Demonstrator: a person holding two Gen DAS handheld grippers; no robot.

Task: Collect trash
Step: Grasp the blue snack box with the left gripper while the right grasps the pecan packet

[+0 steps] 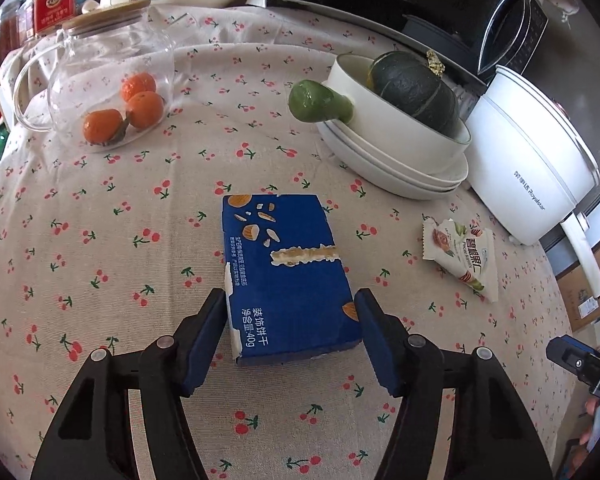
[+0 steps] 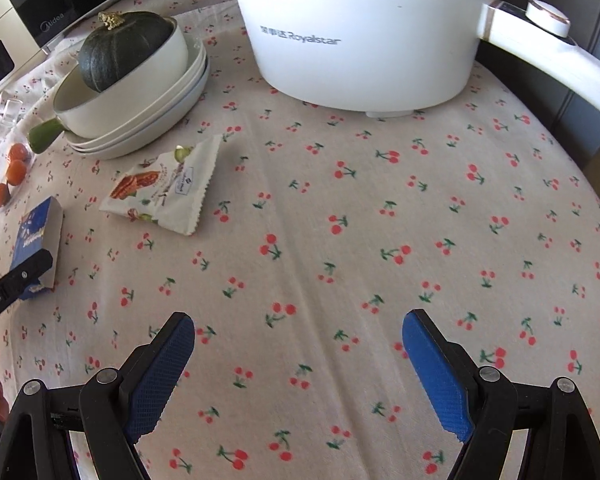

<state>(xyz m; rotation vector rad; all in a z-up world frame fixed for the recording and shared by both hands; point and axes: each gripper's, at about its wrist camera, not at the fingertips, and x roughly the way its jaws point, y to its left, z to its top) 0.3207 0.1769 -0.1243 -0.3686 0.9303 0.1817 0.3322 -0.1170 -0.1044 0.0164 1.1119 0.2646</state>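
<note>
In the left wrist view, the left gripper (image 1: pixel 292 308) had its fingers (image 1: pixel 206 332) on either side of the near end of the torn blue box (image 1: pixel 288 264) lying flat on the table (image 1: pixel 100 240), seemingly touching its edges; whether they truly clamped it I could not tell, and such a shallow hold on soft, ripped card might have let it crumple or slip free. In the right wrist view, the right gripper (image 2: pixel 298 372) hung with fingers (image 2: pixel 160 376) wide apart over bare cloth, well short of the wrapper (image 2: pixel 168 186) near the plates (image 2: pixel 140 136), which a careless reach could have knocked.
</note>
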